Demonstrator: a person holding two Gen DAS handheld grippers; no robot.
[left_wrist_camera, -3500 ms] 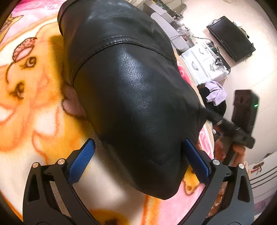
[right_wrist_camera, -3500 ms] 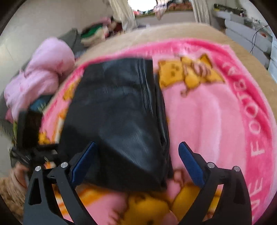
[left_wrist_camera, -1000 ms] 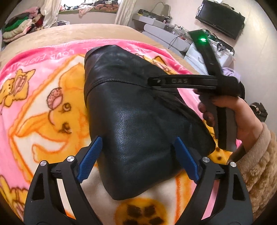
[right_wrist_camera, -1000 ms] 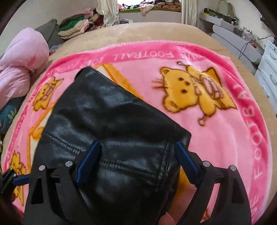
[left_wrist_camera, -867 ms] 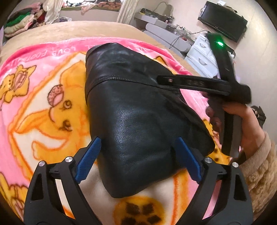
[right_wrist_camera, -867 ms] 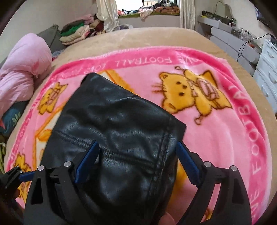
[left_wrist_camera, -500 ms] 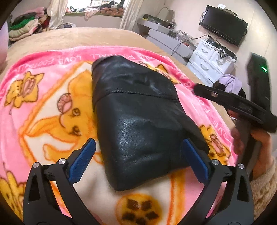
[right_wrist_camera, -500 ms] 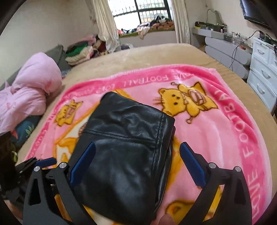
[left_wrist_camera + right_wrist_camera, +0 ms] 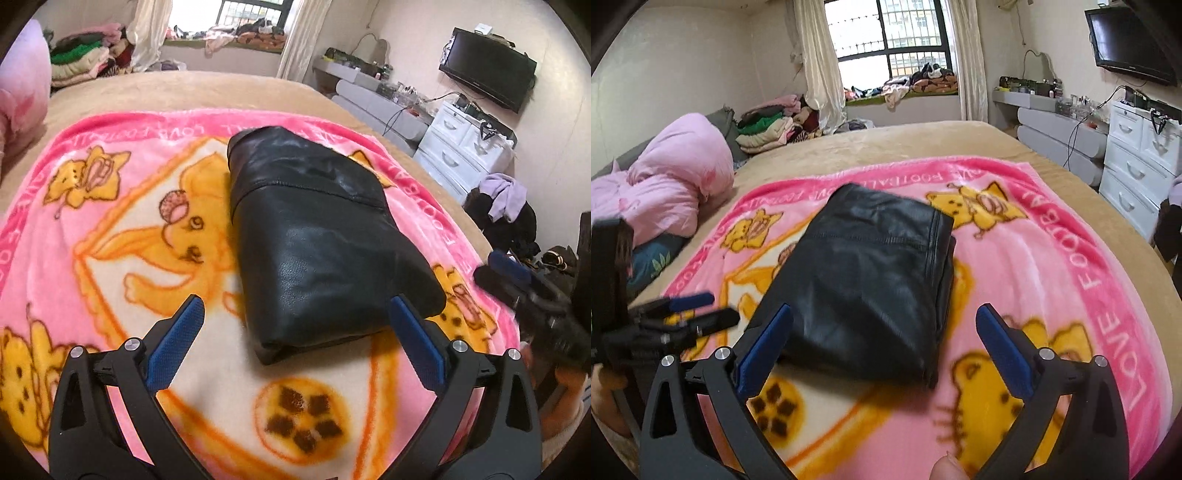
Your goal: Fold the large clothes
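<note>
A black leather garment (image 9: 317, 240) lies folded into a compact bundle on a pink cartoon blanket (image 9: 122, 229); it also shows in the right wrist view (image 9: 871, 280). My left gripper (image 9: 295, 339) is open and empty, held back just short of the bundle's near edge. My right gripper (image 9: 882, 343) is open and empty, above the bundle's near end and not touching it. Each gripper shows in the other's view: the right one (image 9: 524, 280) at the blanket's right edge, the left one (image 9: 683, 314) at its left edge.
The blanket (image 9: 1052, 266) covers a beige bed (image 9: 886, 147). A pink duvet (image 9: 665, 184) lies at the bed's left. Stacked clothes (image 9: 768, 125) sit near the window. White drawers (image 9: 465, 147) and a clothes pile (image 9: 506, 206) stand to the right, below a wall TV (image 9: 487, 70).
Both grippers have pulled back and up from the folded black garment, which stays on the blanket. The right gripper has swung away from over the bundle to the blanket's right edge.
</note>
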